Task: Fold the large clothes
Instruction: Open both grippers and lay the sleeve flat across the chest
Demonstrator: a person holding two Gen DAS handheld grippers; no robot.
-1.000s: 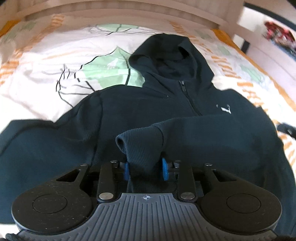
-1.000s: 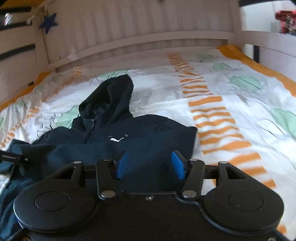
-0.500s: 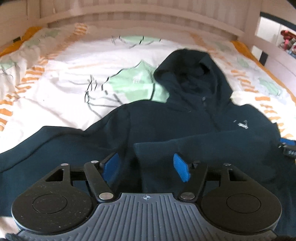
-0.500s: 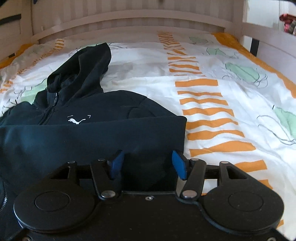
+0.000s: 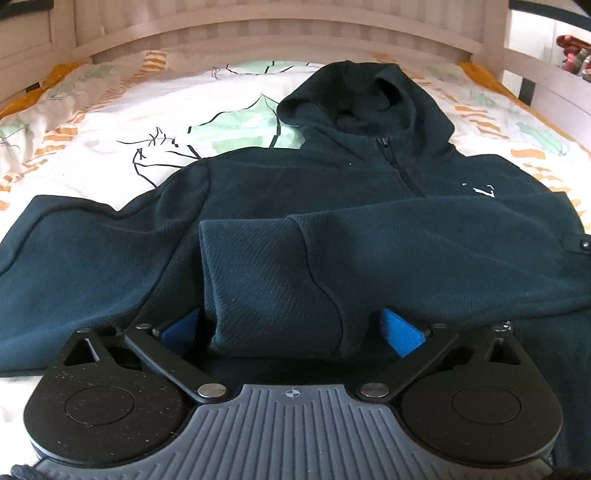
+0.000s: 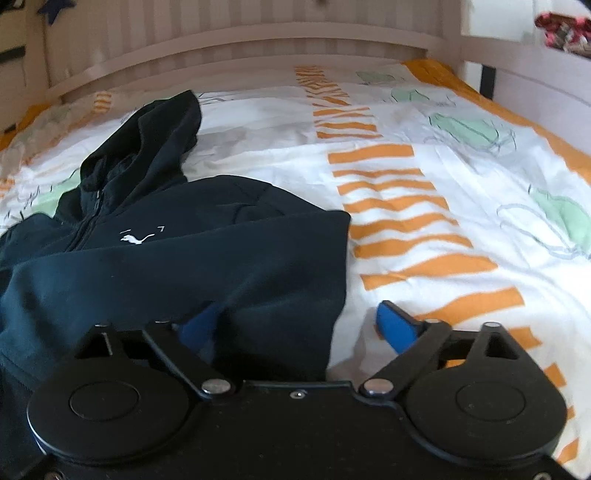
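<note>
Dark hoodie lies flat on the bed's patterned duvet, hood toward the headboard. Left gripper is opening, folded sleeve cuff loose between its pads. Right gripper is opening too, over the hoodie's folded edge. Hem cut off.

The hoodie lies flat on the bed, hood toward the headboard, zipper side up. One sleeve is folded across the chest; its cuff rests on the body, between the fingers of the left gripper. The other sleeve extends toward the bed's left edge. In the right wrist view, the hoodie's folded side edge lies between the fingers of the right gripper; bare bedding extends from there to the bed's right edge.
</note>
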